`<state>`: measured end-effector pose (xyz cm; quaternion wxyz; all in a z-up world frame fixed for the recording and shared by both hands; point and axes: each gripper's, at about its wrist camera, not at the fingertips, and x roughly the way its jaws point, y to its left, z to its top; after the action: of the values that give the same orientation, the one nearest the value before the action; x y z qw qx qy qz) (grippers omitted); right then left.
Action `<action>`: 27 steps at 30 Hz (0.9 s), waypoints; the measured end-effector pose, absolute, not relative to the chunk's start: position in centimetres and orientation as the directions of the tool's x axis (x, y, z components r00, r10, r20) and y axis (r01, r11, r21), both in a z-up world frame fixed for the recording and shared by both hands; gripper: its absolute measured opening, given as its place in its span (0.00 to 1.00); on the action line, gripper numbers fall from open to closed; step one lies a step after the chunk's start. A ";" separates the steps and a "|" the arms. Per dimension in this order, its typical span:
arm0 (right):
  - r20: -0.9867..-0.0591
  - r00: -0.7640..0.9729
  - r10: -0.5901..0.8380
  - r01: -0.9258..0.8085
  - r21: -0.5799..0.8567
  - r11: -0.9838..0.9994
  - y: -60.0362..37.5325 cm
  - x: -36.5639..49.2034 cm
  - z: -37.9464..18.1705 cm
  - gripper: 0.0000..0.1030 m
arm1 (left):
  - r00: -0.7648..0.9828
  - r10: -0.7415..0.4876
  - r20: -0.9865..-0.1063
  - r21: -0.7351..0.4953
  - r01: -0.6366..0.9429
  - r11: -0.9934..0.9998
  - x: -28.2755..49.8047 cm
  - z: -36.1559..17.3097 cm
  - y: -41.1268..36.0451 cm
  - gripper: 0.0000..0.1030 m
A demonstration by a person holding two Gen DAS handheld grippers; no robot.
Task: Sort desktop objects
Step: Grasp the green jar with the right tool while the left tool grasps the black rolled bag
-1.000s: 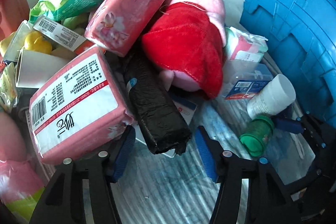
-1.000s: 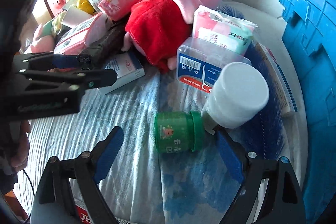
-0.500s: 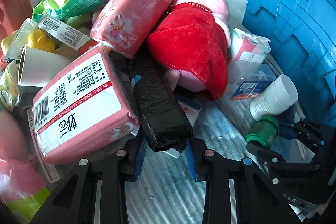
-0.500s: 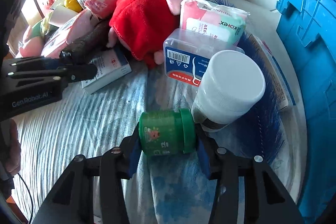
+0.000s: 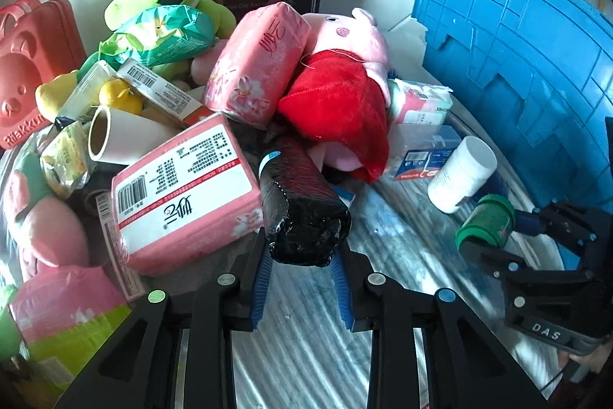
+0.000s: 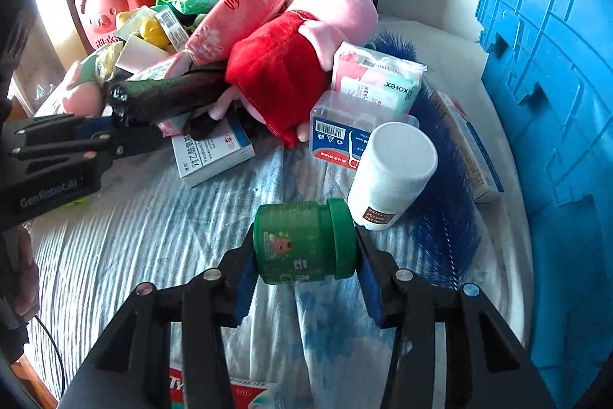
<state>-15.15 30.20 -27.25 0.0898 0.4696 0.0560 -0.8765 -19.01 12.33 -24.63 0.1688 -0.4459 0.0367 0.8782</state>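
My left gripper (image 5: 302, 273) is shut on the near end of a black plastic-wrapped roll (image 5: 302, 206) that sticks out of the pile; the roll also shows in the right wrist view (image 6: 164, 98). My right gripper (image 6: 304, 261) is shut on a small green jar (image 6: 302, 240) lying on its side, held just above the striped cloth (image 6: 153, 248). The jar also shows in the left wrist view (image 5: 486, 221), with the right gripper (image 5: 536, 255) behind it.
A blue crate (image 6: 555, 83) stands on the right. A white bottle (image 6: 390, 175), a clear blue-labelled box (image 6: 345, 137), a pink pig plush in red (image 6: 291, 64), pink tissue packs (image 5: 184, 194), a medicine box (image 6: 210, 156) and a blue brush (image 6: 444, 217) crowd the table.
Both grippers have closed, the left on the black roll and the right on the green jar. Both views have pulled back and up a little, with the jar lifted off the cloth.
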 end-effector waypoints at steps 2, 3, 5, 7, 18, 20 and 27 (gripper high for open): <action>-0.825 -0.555 -0.105 0.209 -0.017 -0.978 30.4 -14.7 -26.6 0.44 | -0.554 0.261 -0.791 -0.082 -0.327 -0.941 -18.2 -24.2 12.3 0.26; -0.821 -0.561 -0.105 0.209 -0.018 -0.978 30.4 -14.5 -26.3 0.44 | -0.559 0.258 -0.788 -0.077 -0.327 -0.942 -17.7 -23.9 12.0 0.26; -0.815 -0.570 -0.104 0.204 -0.018 -0.979 30.2 -14.1 -25.6 0.44 | -0.567 0.251 -0.784 -0.064 -0.328 -0.942 -16.8 -23.4 11.8 0.24; -0.811 -0.576 -0.104 0.200 -0.016 -0.980 30.1 -13.7 -25.2 0.44 | -0.570 0.245 -0.785 -0.055 -0.329 -0.943 -16.5 -23.1 12.0 0.23; -0.807 -0.578 -0.118 0.205 -0.004 -0.979 29.1 -12.5 -23.7 0.44 | -0.503 0.263 -0.823 -0.075 -0.364 -0.929 -16.0 -25.1 12.0 0.01; -0.813 -0.571 -0.114 0.203 -0.005 -0.979 29.2 -12.5 -24.1 0.44 | -0.484 0.269 -0.833 -0.082 -0.373 -0.924 -15.8 -25.6 12.1 0.24; -0.820 -0.560 -0.121 0.197 0.010 -0.980 29.3 -12.7 -24.6 0.44 | -0.513 0.311 -0.800 -0.107 -0.388 -0.915 -15.5 -24.9 11.6 0.81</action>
<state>-12.70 29.27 -24.62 0.0903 0.4602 0.0413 -0.8822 -15.45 11.63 -24.88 0.2011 -0.4506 0.0425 0.8687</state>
